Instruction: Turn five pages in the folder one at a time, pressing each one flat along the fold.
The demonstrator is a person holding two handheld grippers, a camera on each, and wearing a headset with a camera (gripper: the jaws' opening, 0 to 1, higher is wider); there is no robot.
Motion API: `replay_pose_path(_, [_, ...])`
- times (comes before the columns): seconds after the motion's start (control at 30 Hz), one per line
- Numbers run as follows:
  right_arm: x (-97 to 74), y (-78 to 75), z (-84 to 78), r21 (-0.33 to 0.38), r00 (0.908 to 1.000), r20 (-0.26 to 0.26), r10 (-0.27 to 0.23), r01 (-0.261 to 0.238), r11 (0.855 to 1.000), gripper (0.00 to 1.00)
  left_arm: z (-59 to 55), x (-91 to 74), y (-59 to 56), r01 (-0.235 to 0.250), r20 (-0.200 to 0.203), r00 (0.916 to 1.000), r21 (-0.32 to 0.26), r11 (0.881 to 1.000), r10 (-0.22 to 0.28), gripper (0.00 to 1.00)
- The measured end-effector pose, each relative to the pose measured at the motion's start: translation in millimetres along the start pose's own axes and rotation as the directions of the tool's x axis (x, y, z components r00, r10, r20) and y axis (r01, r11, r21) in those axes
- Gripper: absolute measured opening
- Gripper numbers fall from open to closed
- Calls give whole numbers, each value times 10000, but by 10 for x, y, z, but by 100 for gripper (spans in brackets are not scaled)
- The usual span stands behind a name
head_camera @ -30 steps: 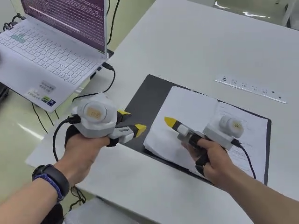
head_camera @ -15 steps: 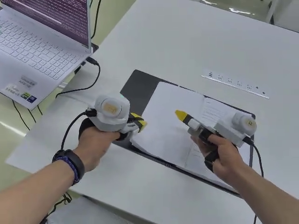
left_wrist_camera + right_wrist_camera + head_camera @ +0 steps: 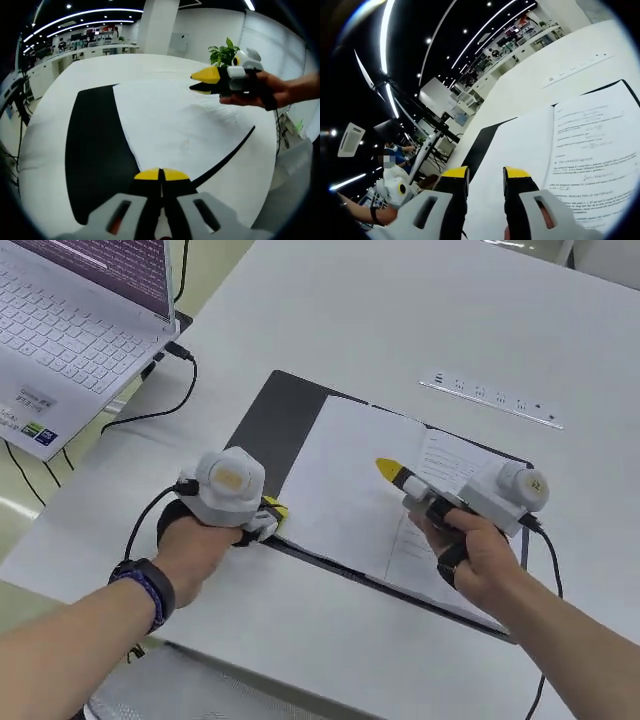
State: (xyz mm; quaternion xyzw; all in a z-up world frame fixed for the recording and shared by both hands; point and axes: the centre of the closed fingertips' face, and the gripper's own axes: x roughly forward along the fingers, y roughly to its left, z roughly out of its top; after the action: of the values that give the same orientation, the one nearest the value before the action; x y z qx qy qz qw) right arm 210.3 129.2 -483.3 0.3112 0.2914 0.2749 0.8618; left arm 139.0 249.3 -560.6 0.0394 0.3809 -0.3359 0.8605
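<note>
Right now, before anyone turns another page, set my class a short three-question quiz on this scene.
1. True or false: the left gripper's jaws are shut.
2. What lies beyond the folder? A) power strip B) mug C) stapler
3. Fill in: the right gripper, jaws open, is above a white ____.

Key: 1 true; 2 A; 3 page.

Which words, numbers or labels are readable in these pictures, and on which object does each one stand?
No text here is readable.
Printed page in the folder: lines of text, too blurred to read.
Laptop screen: lines of text, too small.
Stickers on the laptop: too small.
White strip on the table: small marks, too small.
</note>
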Motion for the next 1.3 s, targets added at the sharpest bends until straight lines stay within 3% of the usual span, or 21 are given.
replay_pose_path(0.03, [-3, -13, 0, -19, 10000, -11, -14, 14, 10000, 25, -81, 7, -16, -25, -268, 9996, 35, 10000, 26, 0])
replay_pose_path(0.07, [7, -106, 20, -50, 10000, -54, -75, 75, 10000, 25, 83, -4, -19, -78, 775, 9970, -132, 9999, 88, 0])
replay_pose_path(0.1, [4, -138, 20, -83, 9999, -86, -113, 112, 9999, 24, 10, -44, -20, -33, 421, 9991, -405, 9992, 50, 0])
replay_pose_path(0.53, [13, -406, 65, 29, 9991, -109, -416, 417, 9991, 17, 24, -16, -6, -92, 302, 9995, -175, 9998, 97, 0])
replay_pose_path(0.87, [87, -451, -9, 419, 9992, -180, -349, 356, 9985, 0, 16, -9, -3, -107, 300, 9995, -266, 9996, 115, 0])
replay_pose_path(1.3, [84, -455, 60, 902, 9998, 189, -47, 30, 9959, 0, 16, -8, -1, -108, 294, 9995, -304, 9995, 117, 0])
